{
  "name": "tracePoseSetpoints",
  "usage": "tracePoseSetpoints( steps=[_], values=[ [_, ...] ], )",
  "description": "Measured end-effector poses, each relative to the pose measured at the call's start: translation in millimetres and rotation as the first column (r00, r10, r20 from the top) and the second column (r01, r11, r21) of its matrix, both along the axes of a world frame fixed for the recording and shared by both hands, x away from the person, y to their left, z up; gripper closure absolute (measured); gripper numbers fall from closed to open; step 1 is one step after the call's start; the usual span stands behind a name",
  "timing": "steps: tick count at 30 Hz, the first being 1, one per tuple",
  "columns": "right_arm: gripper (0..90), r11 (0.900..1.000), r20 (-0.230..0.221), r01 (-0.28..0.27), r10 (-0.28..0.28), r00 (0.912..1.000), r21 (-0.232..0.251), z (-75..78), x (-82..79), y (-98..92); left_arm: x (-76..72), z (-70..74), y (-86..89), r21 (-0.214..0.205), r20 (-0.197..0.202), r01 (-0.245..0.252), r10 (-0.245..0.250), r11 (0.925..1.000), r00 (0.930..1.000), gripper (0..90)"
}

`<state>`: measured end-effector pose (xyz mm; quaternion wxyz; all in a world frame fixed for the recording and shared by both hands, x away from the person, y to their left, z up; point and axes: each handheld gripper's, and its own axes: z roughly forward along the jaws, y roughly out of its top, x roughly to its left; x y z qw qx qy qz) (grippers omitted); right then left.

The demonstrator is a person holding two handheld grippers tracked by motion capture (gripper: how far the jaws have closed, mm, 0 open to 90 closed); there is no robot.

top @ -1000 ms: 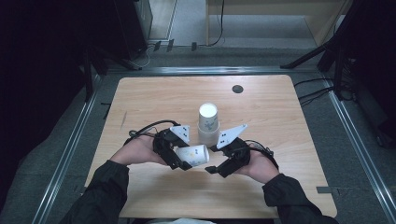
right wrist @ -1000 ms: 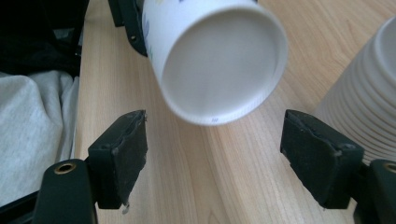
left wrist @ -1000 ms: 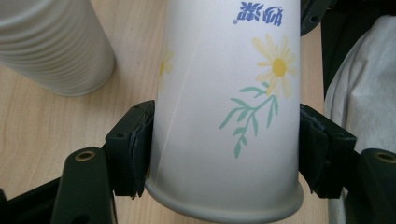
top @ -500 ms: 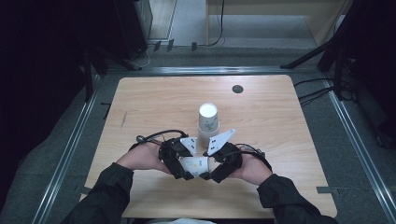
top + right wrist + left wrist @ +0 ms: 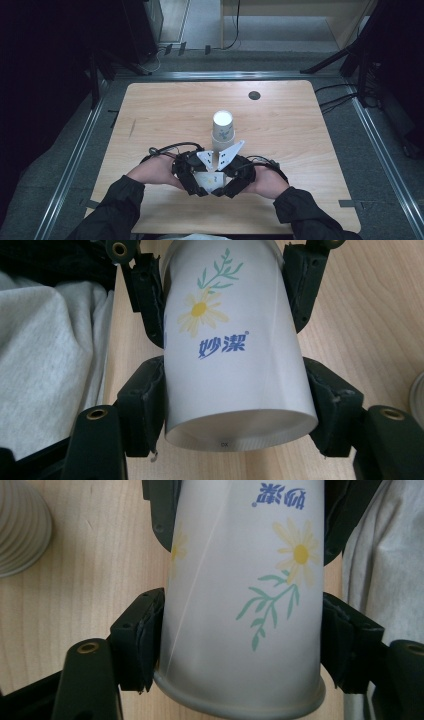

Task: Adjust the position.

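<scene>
White paper cup (image 5: 235, 355) | label 妙潔, daisy print | left gripper (image 5: 240, 650) clamps rim end | right gripper (image 5: 235, 405) clamps base

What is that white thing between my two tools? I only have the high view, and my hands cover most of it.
Observer: A paper cup printed with a daisy, held sideways.
Operator: Which end does each tool hold?
Observer: The left tool clamps the rolled rim end, and the right tool clamps the base end.
Operator: Is the cup crushed?
Observer: No dents show in either gripper view. The wall looks smooth where the pads press it.
</scene>
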<state>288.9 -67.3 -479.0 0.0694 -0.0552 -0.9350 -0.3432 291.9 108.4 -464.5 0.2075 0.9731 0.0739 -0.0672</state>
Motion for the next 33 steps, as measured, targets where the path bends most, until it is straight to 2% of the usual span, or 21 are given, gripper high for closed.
tracePoseSetpoints(
  steps=[2, 4, 8, 11, 14, 19, 21, 23, 26, 29, 30, 31, 33],
  values=[
    [34.5, 0.9999, 0.021, -0.01, 0.01, 0.9997, -0.001, 0.1, 0.3, 0.3, 1.6, 1.2, 0.8, -0.01, 0.004, -0.01, 0.01, 0.9999, 0.9999, 15.4],
    [34.5, 0.9999, 0.024, -0.01, 0.011, 0.9997, -0.005, 0.4, 0.0, -0.2, 3.3, 3.5, 3.5, -0.035, 0.003, -0.022, 0.023, 0.9991, 0.9997, 12.7],
    [34.4, 0.9999, 0.03, 0.006, -0.006, 0.9995, 0.009, 3.6, 1.8, -5.1, 4.9, 7.5, 9.9, -0.079, 0.011, -0.049, 0.05, 0.9957, 0.9987, 10.8],
    [34.4, 0.9984, 0.03, 0.022, -0.023, 0.9993, 0.052, 9.5, 4.7, -12.3, 5.6, 10.4, 16.9, -0.106, 0.02, -0.061, 0.063, 0.9925, 0.9978, 10.8],
    [34.4, 0.9951, 0.024, 0.04, -0.042, 0.9988, 0.09, 15.0, 6.4, -19.1, 3.9, 12.7, 23.5, -0.161, 0.027, -0.073, 0.079, 0.9842, 0.9965, 10.8],
    [34.4, 0.9873, 0.01, 0.049, -0.051, 0.9987, 0.151, 22.4, 7.8, -28.2, 0.1, 16.7, 32.4, -0.226, 0.04, -0.078, 0.089, 0.9709, 0.9952, 10.6],
    [34.4, 0.9843, 0.0, 0.054, -0.055, 0.9985, 0.168, 24.8, 7.1, -30.5, -0.6, 18.4, 36.4, -0.269, 0.037, -0.097, 0.111, 0.9581, 0.9931, 10.6],
    [34.4, 0.9807, -0.004, 0.056, -0.057, 0.9984, 0.187, 26.5, 7.7, -32.4, -2.1, 19.4, 39.2, -0.318, 0.024, -0.124, 0.139, 0.9399, 0.99, 10.6],
    [34.4, 0.9757, -0.011, 0.061, -0.06, 0.9981, 0.21, 28.6, 8.8, -35.0, -4.5, 20.1, 41.4, -0.35, 0.026, -0.147, 0.167, 0.925, 0.9857, 10.6],
    [34.4, 0.9698, -0.021, 0.061, -0.058, 0.9981, 0.236, 30.4, 9.3, -37.5, -7.3, 19.3, 44.0, -0.414, -0.002, -0.182, 0.199, 0.892, 0.98, 10.6],
    [34.4, 0.9679, -0.022, 0.057, -0.053, 0.9983, 0.245, 30.8, 9.6, -37.8, -8.3, 19.0, 44.3, -0.427, -0.01, -0.19, 0.206, 0.884, 0.9786, 10.6],
    [34.4, 0.9666, -0.027, 0.056, -0.051, 0.9983, 0.25, 31.0, 9.7, -38.0, -9.3, 18.8, 44.6, -0.438, -0.013, -0.195, 0.211, 0.8777, 0.9774, 10.7],
    [34.4, 0.9638, -0.035, 0.053, -0.045, 0.9984, 0.262, 31.4, 9.8, -38.1, -11.7, 18.8, 44.4, -0.448, -0.005, -0.194, 0.214, 0.8729, 0.9767, 10.7]
  ],
)
